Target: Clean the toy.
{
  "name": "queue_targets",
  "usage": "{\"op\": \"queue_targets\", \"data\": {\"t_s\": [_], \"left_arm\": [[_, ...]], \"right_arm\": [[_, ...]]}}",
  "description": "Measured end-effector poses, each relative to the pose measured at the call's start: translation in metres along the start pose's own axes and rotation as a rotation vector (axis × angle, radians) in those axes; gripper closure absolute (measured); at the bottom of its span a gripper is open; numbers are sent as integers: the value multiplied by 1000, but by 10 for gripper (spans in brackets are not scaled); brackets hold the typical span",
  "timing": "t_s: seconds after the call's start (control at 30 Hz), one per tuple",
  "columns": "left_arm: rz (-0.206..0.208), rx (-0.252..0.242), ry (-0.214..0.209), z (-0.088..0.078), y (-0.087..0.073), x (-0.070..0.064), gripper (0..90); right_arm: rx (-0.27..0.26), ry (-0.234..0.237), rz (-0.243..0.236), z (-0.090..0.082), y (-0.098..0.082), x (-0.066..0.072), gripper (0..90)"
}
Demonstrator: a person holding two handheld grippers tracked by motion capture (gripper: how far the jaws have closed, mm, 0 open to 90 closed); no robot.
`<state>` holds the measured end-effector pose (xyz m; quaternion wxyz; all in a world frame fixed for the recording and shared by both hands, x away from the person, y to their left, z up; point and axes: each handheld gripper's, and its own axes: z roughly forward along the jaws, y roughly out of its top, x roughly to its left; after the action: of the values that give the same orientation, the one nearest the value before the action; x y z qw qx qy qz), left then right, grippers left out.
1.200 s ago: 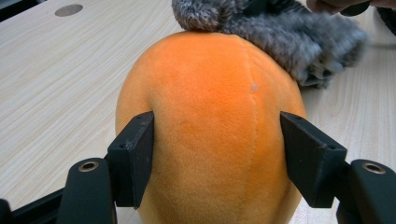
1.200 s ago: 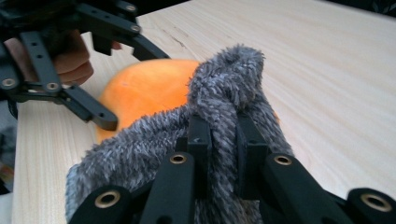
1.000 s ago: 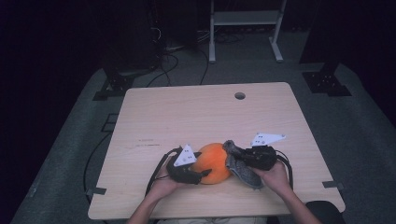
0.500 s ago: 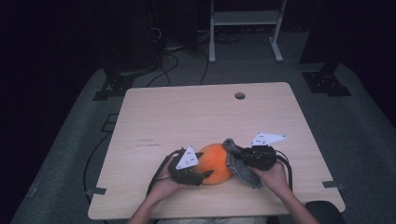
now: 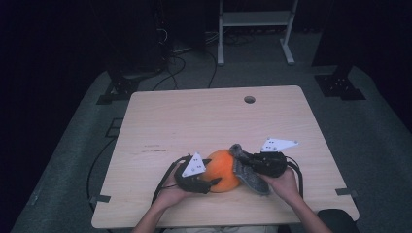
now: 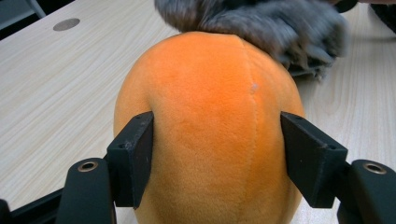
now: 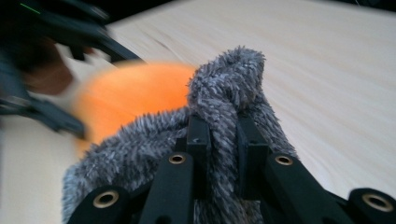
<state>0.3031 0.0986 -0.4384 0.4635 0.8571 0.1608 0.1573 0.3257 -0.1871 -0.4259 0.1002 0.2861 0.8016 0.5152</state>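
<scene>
A round orange plush ball (image 5: 223, 170) lies near the front edge of the wooden table (image 5: 194, 116). My left gripper (image 5: 208, 178) is shut on the orange plush ball (image 6: 210, 135), one black pad pressed into each side. A grey fuzzy cloth (image 5: 245, 171) rests against the ball's right side. My right gripper (image 5: 245, 162) is shut on a bunched fold of the grey fuzzy cloth (image 7: 224, 107), which drapes over its jaws; the orange plush ball (image 7: 135, 98) sits blurred just beyond it. Hands hold both grippers from the table's near side.
A small round cable hole (image 5: 249, 99) sits near the table's far edge. Behind the table stand a white metal frame (image 5: 252, 29) and dark stands with cables on the floor (image 5: 189, 53). Bare wood stretches across the table's far half.
</scene>
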Motion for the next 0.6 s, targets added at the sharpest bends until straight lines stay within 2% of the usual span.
{"op": "queue_targets", "data": {"t_s": [0.07, 0.13, 0.17, 0.2, 0.27, 0.4, 0.43, 0.5, 0.6], "left_arm": [[2, 1, 1, 0, 0, -1, 310], [-3, 2, -2, 0, 1, 0, 299], [-13, 0, -6, 0, 1, 0, 272], [-49, -11, -17, 0, 2, 2, 239], [-147, -29, -50, -1, 2, 8, 166], [-199, -14, -53, 0, -1, 14, 138], [-196, -12, -44, 1, -1, 13, 169], [-139, -3, -14, 2, 2, 8, 251], [-59, 5, 10, 3, 6, -1, 313]], "right_arm": [[-28, 39, -30, 1, 5, 9, 776], [-6, 36, -66, 6, 6, 14, 777], [7, 33, -65, 8, 4, 14, 778], [9, 37, -57, 8, 3, 13, 778], [16, 31, -51, 7, 2, 11, 778], [21, 22, -46, 6, 1, 10, 777], [17, 25, -40, 6, 2, 10, 778], [7, 17, -63, 7, 4, 15, 778], [-31, 60, -94, 8, 10, 25, 777]]}}
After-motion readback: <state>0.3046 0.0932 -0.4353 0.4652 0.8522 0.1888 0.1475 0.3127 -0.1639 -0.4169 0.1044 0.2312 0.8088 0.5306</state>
